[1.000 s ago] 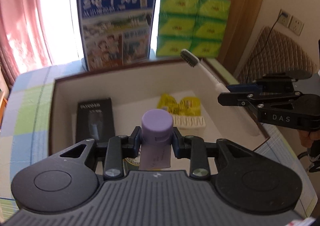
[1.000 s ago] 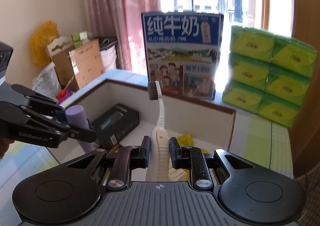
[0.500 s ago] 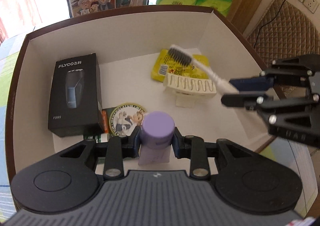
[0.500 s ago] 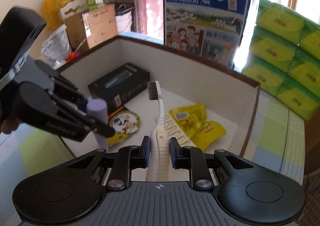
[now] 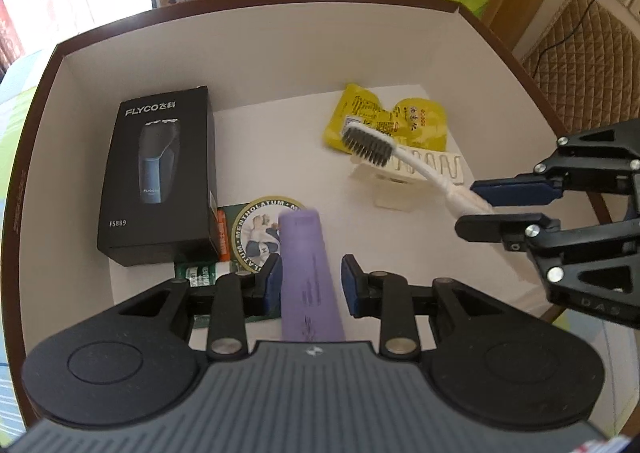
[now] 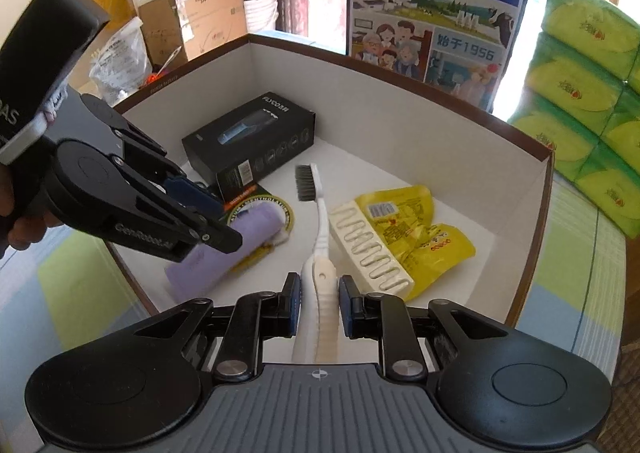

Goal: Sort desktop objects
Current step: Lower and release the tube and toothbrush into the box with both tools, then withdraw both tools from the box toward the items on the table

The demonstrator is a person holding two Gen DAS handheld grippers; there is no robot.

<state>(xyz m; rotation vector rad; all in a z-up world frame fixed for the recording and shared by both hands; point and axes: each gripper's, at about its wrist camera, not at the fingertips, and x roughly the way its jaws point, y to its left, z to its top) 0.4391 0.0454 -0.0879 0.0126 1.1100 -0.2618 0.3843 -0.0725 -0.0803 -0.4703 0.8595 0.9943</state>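
Toothbrush (image 6: 319,221) is sitting between the right claw's (image 6: 319,295) parted jaws, head hanging over the box (image 5: 280,37), beside a yellow packet (image 5: 384,121). Purple tube (image 5: 306,273) is lying in the box between the left claw's (image 5: 310,279) released jaws, resting over a round Mentholatum pack (image 5: 256,231) near a black shaver carton (image 5: 158,177).

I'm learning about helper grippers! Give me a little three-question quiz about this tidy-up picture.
1. True or false: the black shaver box lies inside the big box.
2. What colour is the tube between the jaws of the left gripper? A green, B purple, C red.
3. Which gripper has the toothbrush between its jaws?

Key: 1 true. 2 B. 3 the right gripper.
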